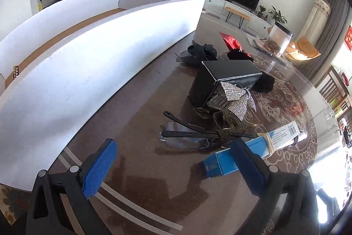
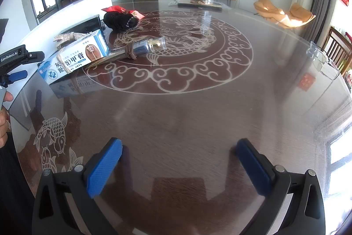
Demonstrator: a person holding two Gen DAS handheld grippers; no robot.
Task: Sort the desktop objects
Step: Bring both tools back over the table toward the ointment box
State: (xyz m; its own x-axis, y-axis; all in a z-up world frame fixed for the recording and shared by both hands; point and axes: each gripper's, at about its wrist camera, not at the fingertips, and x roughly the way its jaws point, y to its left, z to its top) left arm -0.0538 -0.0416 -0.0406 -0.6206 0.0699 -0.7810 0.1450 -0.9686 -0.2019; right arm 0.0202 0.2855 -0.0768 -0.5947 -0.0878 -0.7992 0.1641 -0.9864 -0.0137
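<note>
Blue-padded, both grippers hang spread and empty above the glossy bench (image 2: 198, 107).
Left gripper (image 1: 173, 165) faces the clutter beside the white box (image 1: 88, 63); right gripper (image 2: 179, 165) is over bare bench. Nearest, the blue-and-white carton (image 2: 77, 56), printed "甲膏", looks light and stiff: pinch its long sides. "GenRobot.AI" marks the left gripper's body.

Left tongs (image 1: 173, 165) gape over table (image 1: 136, 116); white box (image 1: 88, 63) beside.
</note>
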